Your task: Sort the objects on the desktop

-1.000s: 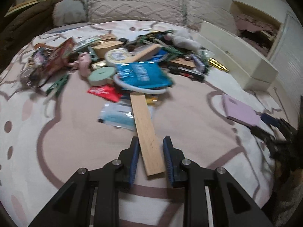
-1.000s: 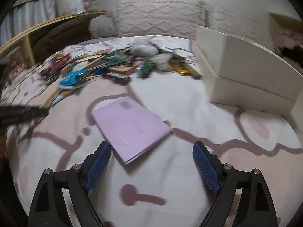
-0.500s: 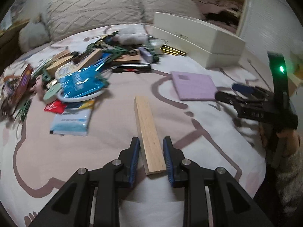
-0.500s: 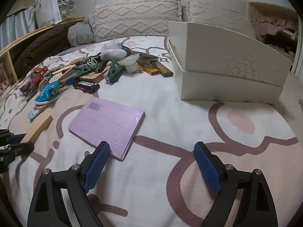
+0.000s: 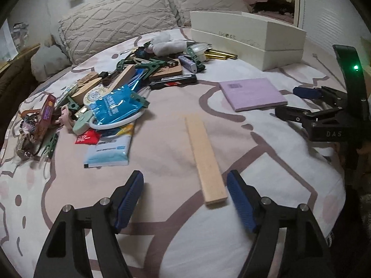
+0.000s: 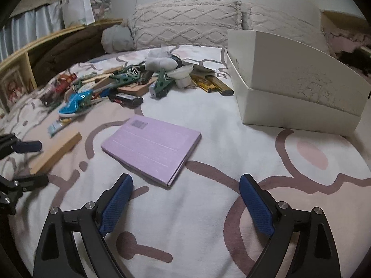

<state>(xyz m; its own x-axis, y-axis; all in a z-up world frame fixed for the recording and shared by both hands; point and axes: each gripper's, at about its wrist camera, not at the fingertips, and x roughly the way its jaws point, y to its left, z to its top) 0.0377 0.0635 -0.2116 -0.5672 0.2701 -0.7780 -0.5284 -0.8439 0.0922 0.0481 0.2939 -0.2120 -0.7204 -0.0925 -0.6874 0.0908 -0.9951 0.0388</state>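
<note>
A light wooden strip (image 5: 204,153) lies flat on the patterned bedspread between the jaws of my left gripper (image 5: 185,175), closer to the right pad. Those jaws are opening and neither pad touches the strip. To its right lies a purple notebook (image 5: 251,93). In the right wrist view my right gripper (image 6: 185,178) hangs over the near corner of the purple notebook (image 6: 153,150). Its jaws are opening wide and the pads are clear of the cover. The wooden strip (image 6: 58,150) and my left gripper (image 6: 34,163) show at that view's left edge.
A pile of mixed items (image 5: 111,92) covers the bed's left and back: clips, packets, a blue pouch, a black case, gold lighters. A white shoe box (image 6: 289,92) stands at the back right. Pillows (image 6: 185,23) line the headboard. The right gripper (image 5: 292,103) reaches in at the right.
The left gripper carried the wooden strip rightward away from the pile, then its jaws spread and let it go onto the bedspread. The right gripper's jaws widened a little.
</note>
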